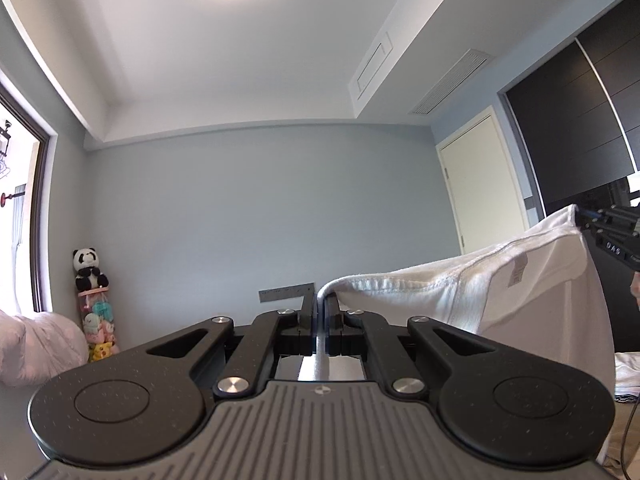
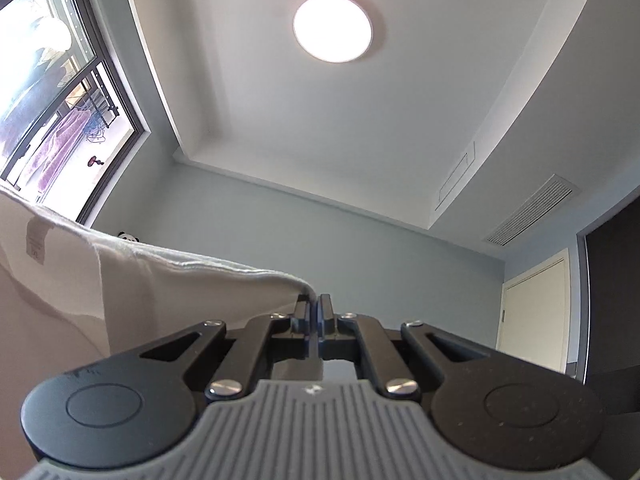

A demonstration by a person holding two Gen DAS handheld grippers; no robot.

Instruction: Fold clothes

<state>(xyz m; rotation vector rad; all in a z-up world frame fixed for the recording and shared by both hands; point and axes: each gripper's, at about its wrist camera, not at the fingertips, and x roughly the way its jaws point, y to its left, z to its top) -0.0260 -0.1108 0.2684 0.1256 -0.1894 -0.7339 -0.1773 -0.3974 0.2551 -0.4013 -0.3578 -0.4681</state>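
Shirt hides wardrobe (panda clear).

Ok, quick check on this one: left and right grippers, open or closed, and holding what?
Left gripper: closed, pinching an edge of the white garment.
Right gripper: closed, pinching another edge of the same garment, held up between them.

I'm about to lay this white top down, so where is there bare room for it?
No bare surface shows; both views tilt upward. Open air lies between the white top and the grey wall. Crowded low down: pink bedding and plush toys on the left, crumpled white cloth on the right.
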